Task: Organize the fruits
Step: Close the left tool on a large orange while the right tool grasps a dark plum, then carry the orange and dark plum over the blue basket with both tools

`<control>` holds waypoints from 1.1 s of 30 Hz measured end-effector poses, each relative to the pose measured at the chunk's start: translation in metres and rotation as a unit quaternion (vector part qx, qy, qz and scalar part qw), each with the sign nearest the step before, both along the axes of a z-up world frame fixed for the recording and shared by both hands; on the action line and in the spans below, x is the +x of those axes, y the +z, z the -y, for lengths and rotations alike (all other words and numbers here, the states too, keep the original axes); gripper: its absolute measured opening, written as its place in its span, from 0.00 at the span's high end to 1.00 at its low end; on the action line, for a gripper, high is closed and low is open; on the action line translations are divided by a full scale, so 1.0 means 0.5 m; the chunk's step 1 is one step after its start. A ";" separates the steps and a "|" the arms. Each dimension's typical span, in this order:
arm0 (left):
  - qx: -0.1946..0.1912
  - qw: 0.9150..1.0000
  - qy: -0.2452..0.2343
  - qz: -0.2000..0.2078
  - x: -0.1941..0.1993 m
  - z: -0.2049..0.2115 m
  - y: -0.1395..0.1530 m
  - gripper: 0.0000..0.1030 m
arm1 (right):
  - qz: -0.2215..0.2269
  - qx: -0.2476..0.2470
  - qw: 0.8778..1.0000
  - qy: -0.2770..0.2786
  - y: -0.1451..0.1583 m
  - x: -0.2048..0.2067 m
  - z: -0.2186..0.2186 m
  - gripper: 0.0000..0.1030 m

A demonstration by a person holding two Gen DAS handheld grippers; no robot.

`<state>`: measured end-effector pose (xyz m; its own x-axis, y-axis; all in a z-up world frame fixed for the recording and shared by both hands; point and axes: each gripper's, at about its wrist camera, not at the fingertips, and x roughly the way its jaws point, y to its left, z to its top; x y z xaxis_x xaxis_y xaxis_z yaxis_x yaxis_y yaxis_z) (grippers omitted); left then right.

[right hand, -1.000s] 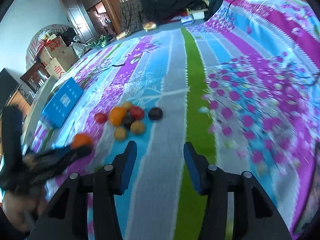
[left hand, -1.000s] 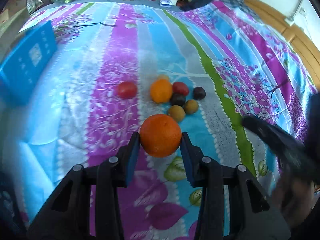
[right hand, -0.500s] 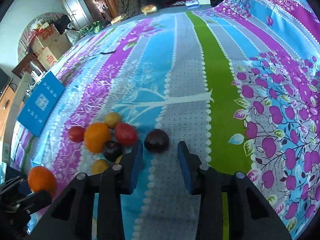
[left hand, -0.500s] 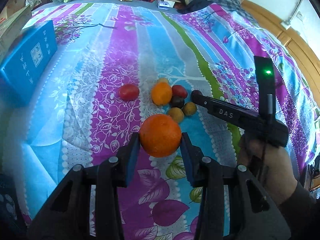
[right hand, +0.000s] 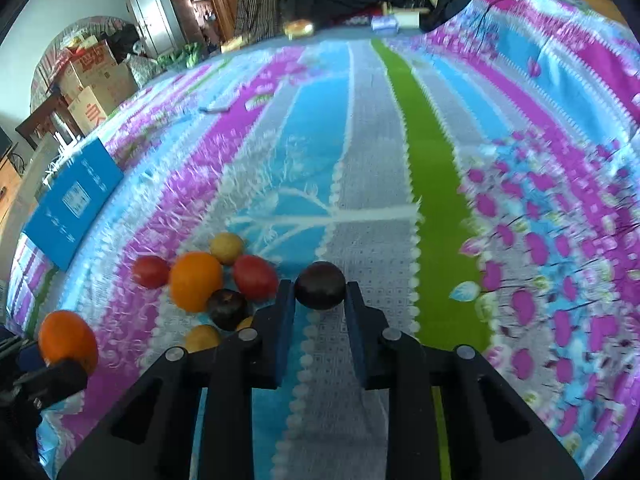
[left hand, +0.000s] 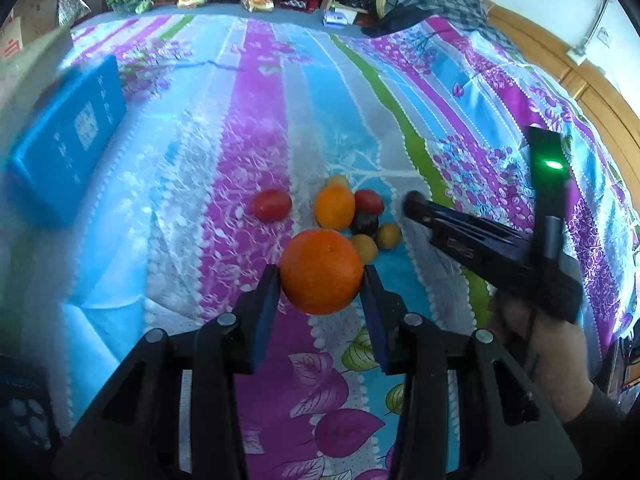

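Clamping a dark plum [right hand: 320,285], the right gripper [right hand: 319,312] gathers it while the left gripper's [left hand: 320,294] fingers [left hand: 266,300] grip an orange [left hand: 321,271] above the bed [left hand: 260,120].

Fruit cluster [right hand: 208,284] (reds, yellows, oranges) on bedspread

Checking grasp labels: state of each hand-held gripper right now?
Left hand-held gripper: shut on the large orange.
Right hand-held gripper: just closed on the dark plum.
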<state>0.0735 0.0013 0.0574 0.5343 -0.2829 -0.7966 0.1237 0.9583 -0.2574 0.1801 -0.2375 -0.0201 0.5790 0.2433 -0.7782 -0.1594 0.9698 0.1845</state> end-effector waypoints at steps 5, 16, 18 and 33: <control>0.015 0.999 0.022 0.039 -0.014 -0.024 0.070 0.60 | 0.068 -0.034 0.997 -0.002 0.123 -0.083 -0.025 0.73; 0.047 0.986 0.084 0.134 -0.101 -0.136 0.257 0.60 | 0.134 -0.035 0.990 -0.002 0.320 -0.217 -0.108 0.73; 0.050 0.984 0.095 0.144 -0.122 -0.159 0.281 0.60 | 0.142 -0.033 0.989 0.006 0.347 -0.232 -0.134 0.73; 0.069 0.961 0.208 0.171 -0.288 -0.372 0.381 0.60 | 0.186 -0.007 0.978 0.092 0.511 -0.320 -0.373 0.73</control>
